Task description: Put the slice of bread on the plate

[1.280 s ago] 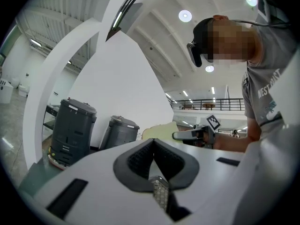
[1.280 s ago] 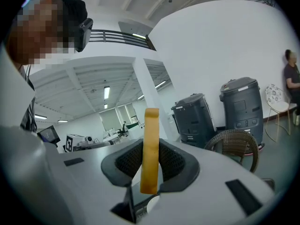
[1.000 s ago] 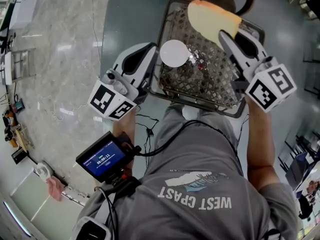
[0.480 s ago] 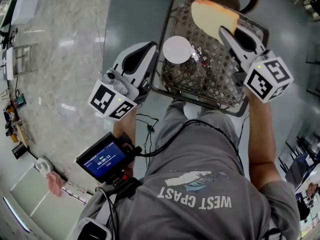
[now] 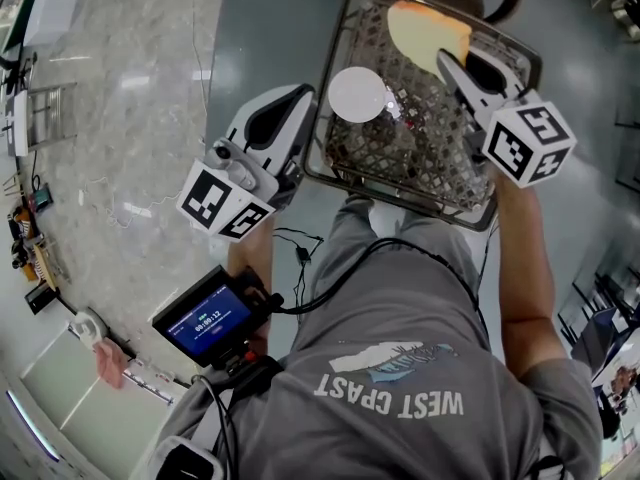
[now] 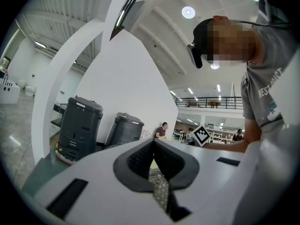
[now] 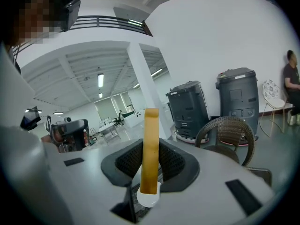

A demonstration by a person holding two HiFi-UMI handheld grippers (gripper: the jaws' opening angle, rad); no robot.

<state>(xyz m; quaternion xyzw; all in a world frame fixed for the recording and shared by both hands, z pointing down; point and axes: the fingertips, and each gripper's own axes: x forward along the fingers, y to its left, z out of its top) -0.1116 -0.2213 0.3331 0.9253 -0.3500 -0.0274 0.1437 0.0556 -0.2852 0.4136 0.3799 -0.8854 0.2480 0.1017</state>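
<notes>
Woven-top table [image 5: 420,158] with a metal rim, grey floor around it, wicker chair [image 7: 229,135] beyond.

Your right gripper [image 5: 445,63] has its fingers clamped on the slice of bread [image 5: 428,30]. In the right gripper view the slice [image 7: 151,144] stands edge-on and upright between the pads, most of it sticking out past the fingertips. It's in the air above the far part of the table, not on the plate yet.

The white plate [image 5: 358,94] lies to the left of those fingertips and a bit nearer you. A white curve under the slice's lower end [image 7: 149,198] is probably its rim.

Your left gripper [image 5: 300,98] hovers at the table's left edge, fingers pressed together on nothing. The plate is just past its tips, to their right.

Risks:
- The slice is held by one end only. Soft bread could sag or tear at the pinch if you swing it fast.
- The plate looks small against the slice. Let go off-centre and the bread lands half on the weave.
- Coming down steep could jab the crust into the plate and shove it.
- The left tips sit close to the plate, so a twitch there could nudge it.
</notes>
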